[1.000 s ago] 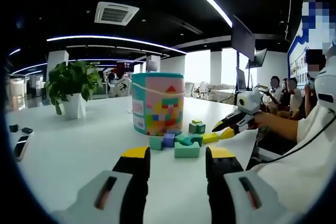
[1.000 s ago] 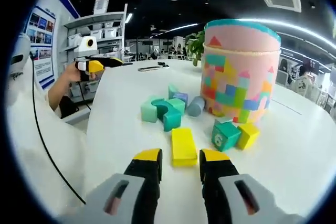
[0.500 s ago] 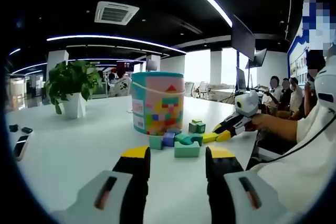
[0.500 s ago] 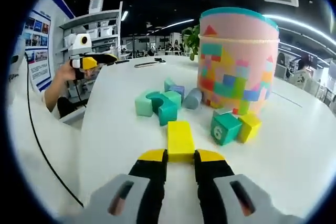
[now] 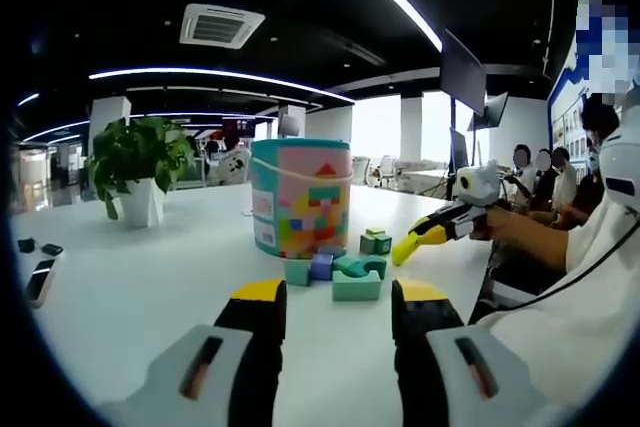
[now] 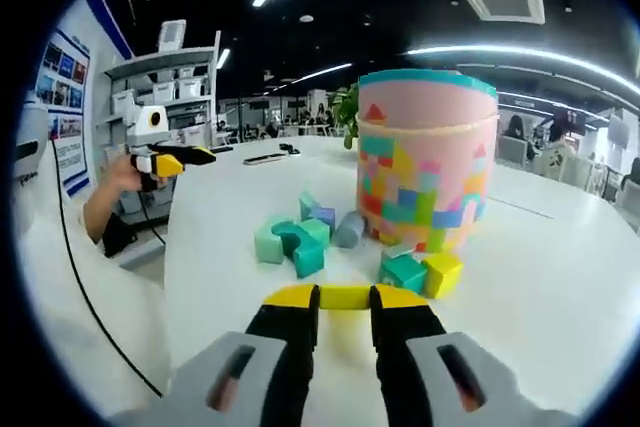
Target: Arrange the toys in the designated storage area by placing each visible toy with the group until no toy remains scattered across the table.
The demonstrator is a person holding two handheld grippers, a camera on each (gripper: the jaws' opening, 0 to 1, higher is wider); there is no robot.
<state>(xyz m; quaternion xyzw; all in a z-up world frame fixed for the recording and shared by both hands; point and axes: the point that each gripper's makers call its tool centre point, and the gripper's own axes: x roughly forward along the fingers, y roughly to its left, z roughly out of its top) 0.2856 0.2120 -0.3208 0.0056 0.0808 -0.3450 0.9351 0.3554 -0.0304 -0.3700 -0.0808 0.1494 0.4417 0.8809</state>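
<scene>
1. Yellow block (image 6: 345, 297) sits clamped between the jaws of the right hand-held gripper (image 6: 345, 299), held above the white worktop (image 6: 560, 287); in the left gripper view the same tool (image 5: 408, 245) reaches in from the right, its yellow tip over the toys.
2. The left hand-held gripper (image 5: 338, 299) hangs released, jaws apart with nothing between them, over the worktop (image 5: 150, 277) short of the blocks.
3. Beyond the right gripper's jaws, a teal numbered cube (image 6: 403, 271) touches a small yellow cube (image 6: 442, 273) at the foot of the pink, teal-rimmed toy drum (image 6: 427, 157).
4. Left of these lies a cluster of green and teal blocks (image 6: 290, 243), with a purple piece (image 6: 322, 216) and a grey cylinder (image 6: 349, 230) just beside the drum.
5. Farther off, a potted plant (image 5: 140, 162) stands on the worktop, well apart from the toys.
</scene>
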